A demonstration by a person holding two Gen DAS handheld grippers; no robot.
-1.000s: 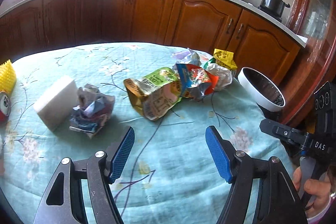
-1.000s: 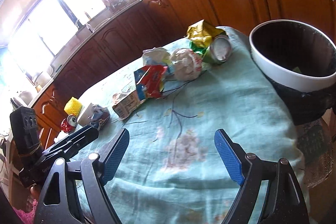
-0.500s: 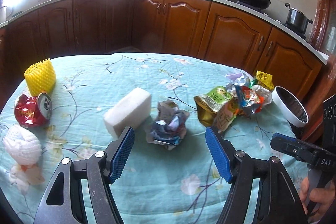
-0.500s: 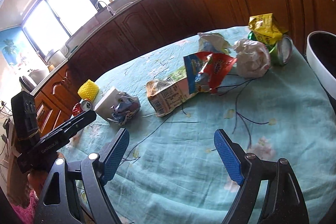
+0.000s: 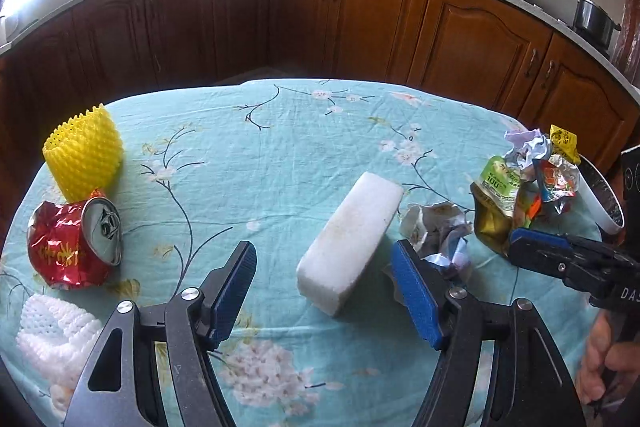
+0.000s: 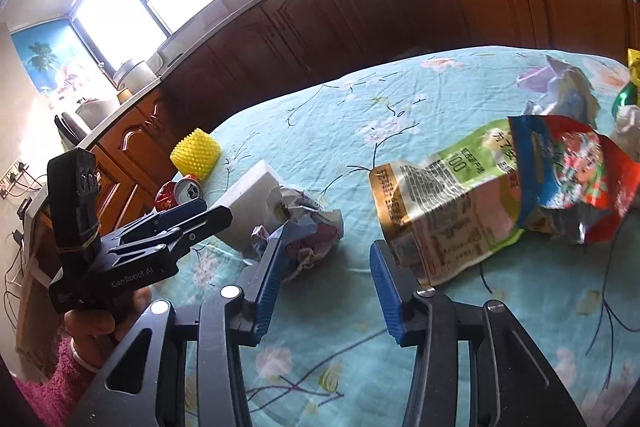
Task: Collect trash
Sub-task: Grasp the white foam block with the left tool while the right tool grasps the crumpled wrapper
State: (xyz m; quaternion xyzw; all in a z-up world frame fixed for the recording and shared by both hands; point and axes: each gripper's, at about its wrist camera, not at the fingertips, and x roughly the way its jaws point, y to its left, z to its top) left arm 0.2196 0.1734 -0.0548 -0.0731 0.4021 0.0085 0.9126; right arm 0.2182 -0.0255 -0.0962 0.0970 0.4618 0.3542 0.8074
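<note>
Trash lies on a table with a teal floral cloth. A white foam block lies just ahead of my open, empty left gripper. A crumpled paper wad sits right of the block. A crushed red can, a yellow foam net and a white foam net lie at the left. My open, empty right gripper is close to the paper wad and a green-gold pouch. A red snack bag overlaps the pouch.
A white bin stands at the table's right edge. More crumpled paper and wrappers lie at the far right. Wooden cabinets run behind the table. The right gripper shows in the left wrist view.
Both views have swung to the left, away from the bin. The foam block, can and nets have come into the left view. The right gripper has come close to the paper wad.
</note>
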